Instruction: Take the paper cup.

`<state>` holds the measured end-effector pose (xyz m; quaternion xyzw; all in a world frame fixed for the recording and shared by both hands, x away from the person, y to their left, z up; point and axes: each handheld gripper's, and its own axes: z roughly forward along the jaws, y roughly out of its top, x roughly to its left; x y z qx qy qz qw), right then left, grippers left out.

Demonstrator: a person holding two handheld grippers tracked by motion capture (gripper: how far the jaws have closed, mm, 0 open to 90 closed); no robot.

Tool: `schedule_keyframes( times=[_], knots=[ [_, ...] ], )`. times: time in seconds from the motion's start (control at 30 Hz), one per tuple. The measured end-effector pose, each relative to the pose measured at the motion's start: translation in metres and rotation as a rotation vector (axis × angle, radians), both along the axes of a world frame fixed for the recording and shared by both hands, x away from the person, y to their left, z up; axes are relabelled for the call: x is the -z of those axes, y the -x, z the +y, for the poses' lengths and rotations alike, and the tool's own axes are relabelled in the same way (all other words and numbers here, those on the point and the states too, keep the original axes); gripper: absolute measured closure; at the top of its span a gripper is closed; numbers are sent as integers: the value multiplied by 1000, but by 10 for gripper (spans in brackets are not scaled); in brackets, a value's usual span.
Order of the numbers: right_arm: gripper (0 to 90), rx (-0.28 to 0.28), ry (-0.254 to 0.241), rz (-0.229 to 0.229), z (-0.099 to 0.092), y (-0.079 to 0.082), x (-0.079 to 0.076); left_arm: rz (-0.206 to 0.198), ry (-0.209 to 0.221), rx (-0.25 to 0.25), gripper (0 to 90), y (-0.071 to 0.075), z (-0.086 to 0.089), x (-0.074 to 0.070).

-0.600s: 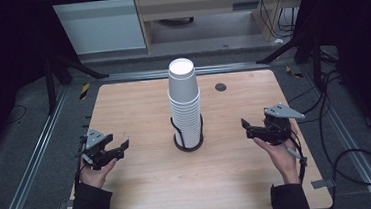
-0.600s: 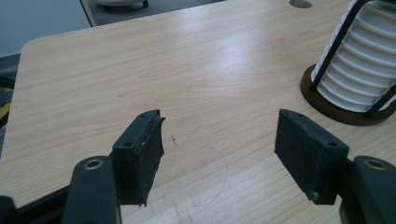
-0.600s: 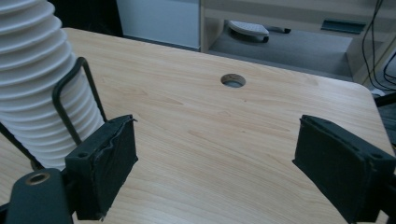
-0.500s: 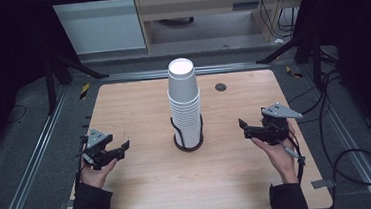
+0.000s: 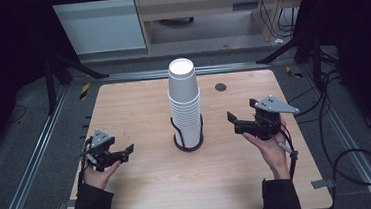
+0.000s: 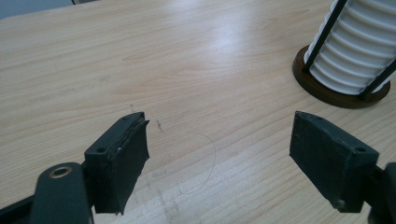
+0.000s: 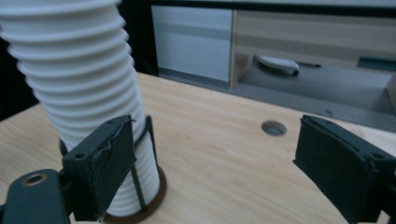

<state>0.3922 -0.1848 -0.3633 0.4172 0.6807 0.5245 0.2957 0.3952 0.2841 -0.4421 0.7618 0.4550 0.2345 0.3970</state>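
Cup stack (image 5: 185,104) upright in holder — centre | left tool (image 5: 119,154) wide | right tool (image 5: 236,121) wide — near stack

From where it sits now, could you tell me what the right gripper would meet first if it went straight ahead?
Probably the stack of white cups in its holder: the open right gripper points toward it across bare table, though its line may pass just beside it.
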Motion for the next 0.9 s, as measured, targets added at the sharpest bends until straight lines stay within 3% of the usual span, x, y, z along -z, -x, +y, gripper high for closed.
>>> schedule_keyframes(
  times=[0.17, 0.43, 0.9],
  knots=[
    [107, -63, -36, -44, 17, 0, -18, 11, 3, 8, 173, 0, 0, 1],
    [100, -121, -67, -69, 40, -6, -35, 18, 2, 7, 163, -2, 0, 3],
    [85, -202, -76, -106, 76, -21, -60, 40, -5, 19, 170, -3, -2, 7]
  ],
)
